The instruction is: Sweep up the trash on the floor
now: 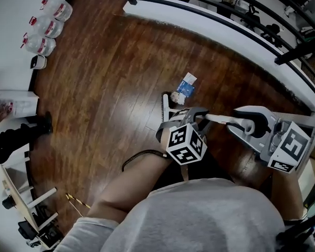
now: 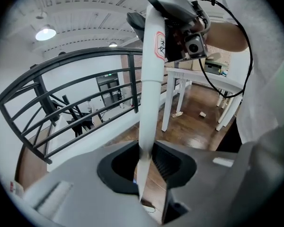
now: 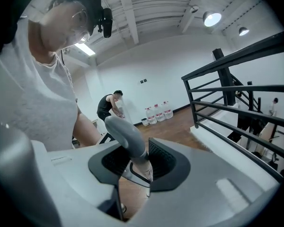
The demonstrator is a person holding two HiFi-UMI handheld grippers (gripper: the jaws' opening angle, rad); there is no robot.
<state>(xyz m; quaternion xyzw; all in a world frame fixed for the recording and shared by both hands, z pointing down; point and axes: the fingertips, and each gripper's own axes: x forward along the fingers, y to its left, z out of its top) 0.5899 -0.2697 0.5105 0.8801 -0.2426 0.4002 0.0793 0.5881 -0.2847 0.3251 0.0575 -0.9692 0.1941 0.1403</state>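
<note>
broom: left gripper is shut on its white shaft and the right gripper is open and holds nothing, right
No. The right gripper is not open: the right gripper view shows its jaws shut on the broom's grey handle end. The left gripper is shut on the white shaft, as you say.

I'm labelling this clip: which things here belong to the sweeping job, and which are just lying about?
Job: long white handle, clamped in left hand-held gripper and right hand-held gripper; blue wrapper; crumpled scrap beside it.
Lying about: water bottles by the wall; white table.
</note>
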